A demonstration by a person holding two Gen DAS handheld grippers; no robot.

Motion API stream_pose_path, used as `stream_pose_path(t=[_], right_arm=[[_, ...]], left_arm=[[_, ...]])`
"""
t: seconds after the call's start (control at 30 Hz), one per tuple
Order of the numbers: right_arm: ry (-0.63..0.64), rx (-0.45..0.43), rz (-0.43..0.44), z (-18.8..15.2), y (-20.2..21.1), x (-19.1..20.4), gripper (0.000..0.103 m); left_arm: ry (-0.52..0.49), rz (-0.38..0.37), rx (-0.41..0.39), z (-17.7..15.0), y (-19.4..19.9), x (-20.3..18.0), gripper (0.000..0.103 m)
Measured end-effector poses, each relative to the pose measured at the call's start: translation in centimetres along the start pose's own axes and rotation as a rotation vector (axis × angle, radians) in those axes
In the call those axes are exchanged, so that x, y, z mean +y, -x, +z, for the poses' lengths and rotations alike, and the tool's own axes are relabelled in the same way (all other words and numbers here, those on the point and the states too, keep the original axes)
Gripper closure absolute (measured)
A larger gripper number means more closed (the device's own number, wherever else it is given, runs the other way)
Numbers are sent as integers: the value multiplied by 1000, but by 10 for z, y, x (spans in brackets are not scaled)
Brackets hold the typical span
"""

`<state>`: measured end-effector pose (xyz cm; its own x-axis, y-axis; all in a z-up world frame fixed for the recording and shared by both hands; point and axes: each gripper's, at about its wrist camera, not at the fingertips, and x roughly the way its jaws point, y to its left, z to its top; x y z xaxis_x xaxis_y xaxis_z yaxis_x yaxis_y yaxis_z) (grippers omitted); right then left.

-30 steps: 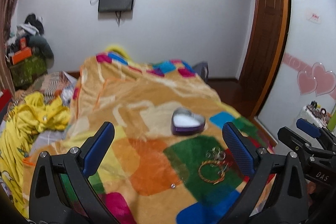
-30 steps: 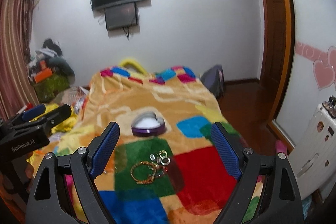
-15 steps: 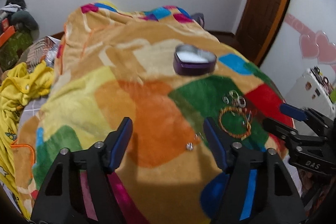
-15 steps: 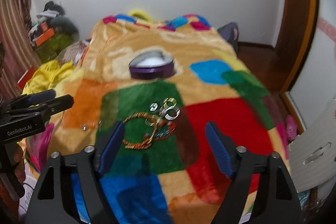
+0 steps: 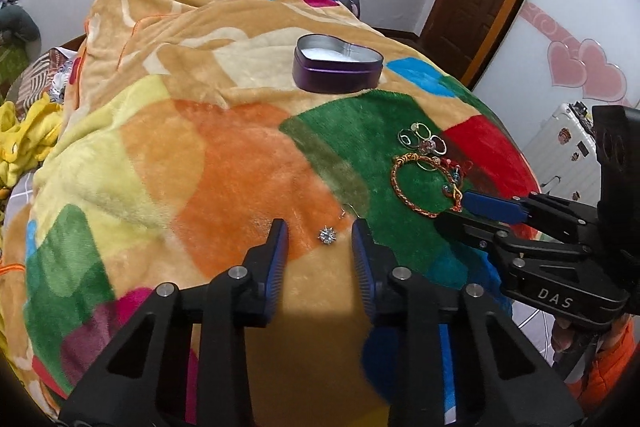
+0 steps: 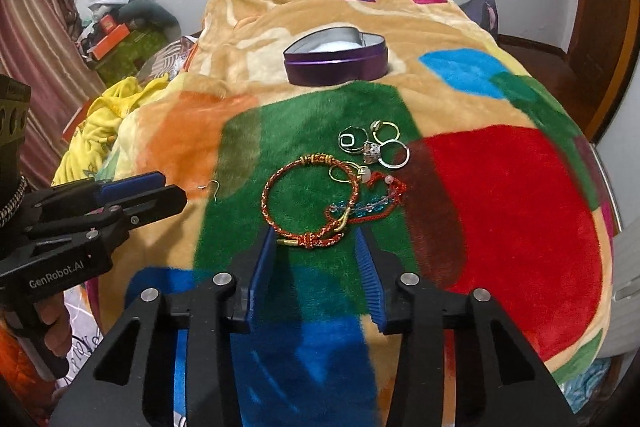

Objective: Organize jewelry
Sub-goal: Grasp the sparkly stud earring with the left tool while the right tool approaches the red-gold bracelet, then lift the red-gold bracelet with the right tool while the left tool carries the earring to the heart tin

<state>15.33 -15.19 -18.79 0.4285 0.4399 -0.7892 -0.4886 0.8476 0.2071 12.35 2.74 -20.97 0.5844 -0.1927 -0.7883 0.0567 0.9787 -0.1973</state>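
Only left view shows crystal earring [image 5: 327,235] — between left gripper [image 5: 320,241] fingers [image 5: 279,247].

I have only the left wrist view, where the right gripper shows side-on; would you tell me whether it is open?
Observer: Yes. In the right wrist view the right gripper is open, with one finger on each side of the knotted near end of the bracelet.
Operator: Thank you. Is anything tangled with that bracelet?
Observer: A red cord strung with blue beads crosses its right side, so lifting the bracelet may drag the cord along.
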Motion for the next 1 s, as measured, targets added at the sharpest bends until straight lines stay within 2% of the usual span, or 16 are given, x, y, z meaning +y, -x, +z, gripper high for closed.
stream_pose_path(t=[0.17,0.3,0.4,0.47,0.67,1.0], right_arm=[[4,0,6,1,-2,2,71],[1,-3,2,3,-6,2,73],[-3,-7,0,5,-8,3,75],[-7,-11,0,6,-9,2,81],[-18,-26,17,8,-7,1,91],[17,-97,2,17,15,9,91]], left_arm=[[9,-20,1,1,-2,4,76],[-11,-26,7,0,-4,2,87],[-27,-23,4,-1,-5,0,91],[-33,-15,2,-2,-6,-1,95],[-28,-5,-20,1,-2,-1,95],[-29,-7,-116,22,25,0,95]])
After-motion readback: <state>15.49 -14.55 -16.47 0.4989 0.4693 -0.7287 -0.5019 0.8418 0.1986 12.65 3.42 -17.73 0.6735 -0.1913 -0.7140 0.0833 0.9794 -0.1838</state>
